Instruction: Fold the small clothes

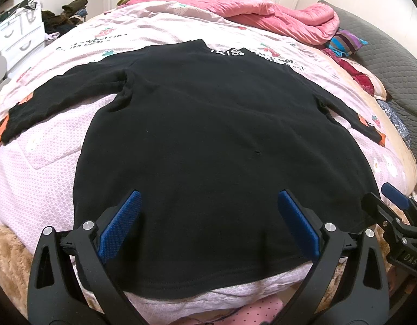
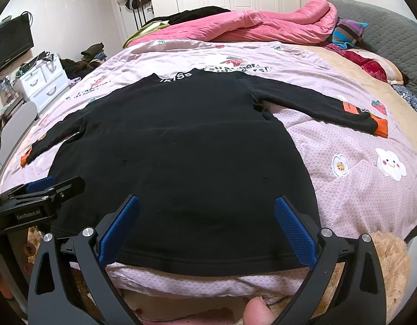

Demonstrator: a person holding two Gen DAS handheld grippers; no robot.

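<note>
Bedroom, quilted pink bed point(image 2: 343, 146): black sweater point(image 1: 208, 135) lies flat, hem at the near edge. My left tongs point(image 1: 208, 224) and right tongs point(image 2: 207, 228) hover spread, empty. Thick fabric may bunch if pinched unevenly.

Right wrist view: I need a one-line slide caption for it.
Open right hand-held gripper poised over the hem of a black long-sleeved top spread flat on a pink quilt.

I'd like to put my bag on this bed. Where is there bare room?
Bare quilt lies right of the black shirt, below its right sleeve, and between the collar and the pink duvet. The headboard side is crowded with the striped pillow and clothes.
</note>
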